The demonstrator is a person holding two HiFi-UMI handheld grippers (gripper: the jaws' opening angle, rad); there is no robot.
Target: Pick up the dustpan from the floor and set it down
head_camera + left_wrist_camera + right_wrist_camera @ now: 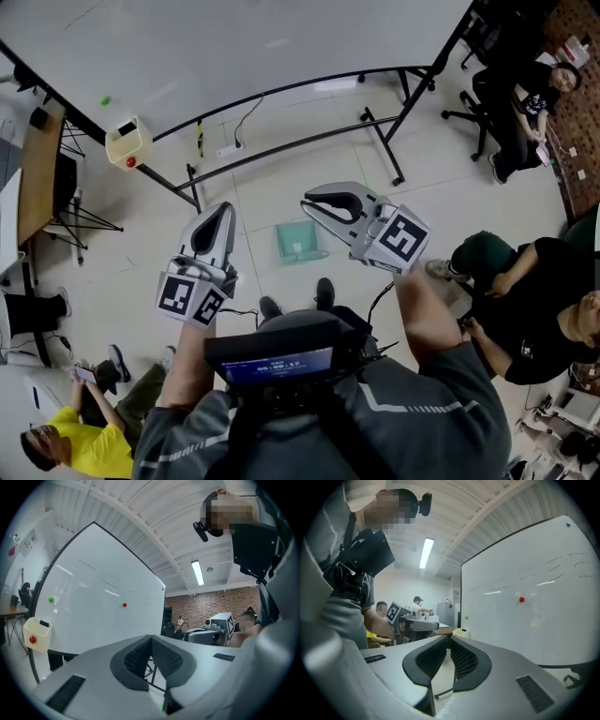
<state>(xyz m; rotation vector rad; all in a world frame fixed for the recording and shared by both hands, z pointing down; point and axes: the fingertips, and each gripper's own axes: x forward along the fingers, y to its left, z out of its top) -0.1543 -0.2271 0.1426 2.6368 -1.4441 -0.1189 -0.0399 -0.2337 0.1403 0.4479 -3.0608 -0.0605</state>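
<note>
Dustpan (298, 241), pale green and squarish, lies flat on the light floor (281, 178) in the head view, just beyond the toes of the person's dark shoes (325, 292) and near the black foot bars of the stand that carries the whiteboard (234, 47). Neither tool touches the dustpan. Both are held well clear of it, one to each side of it in that view. The left hand-held gripper (224, 208) is clenched. In the left gripper view its dark ribbed pads (138, 658) meet at their front tips with nothing caught between them, leaving only a narrow gap further back through which the floor shows. The right hand-held gripper (307, 202) is clenched on nothing as well. In the right gripper view its pads (464, 660) also come together at the tips, and a strip of floor shows in the slit behind them. Each tool carries its marker cube near the holding hand, and the right one's cube (403, 237) is turned up toward the head camera. A cream box (128, 142) with a red button hangs at the whiteboard's lower corner, and a small green dot (105, 100) sits on the board above it. A seated person in a yellow top (89, 448) is at the lower left, and another in black (539, 300) sits at the right edge.
</note>
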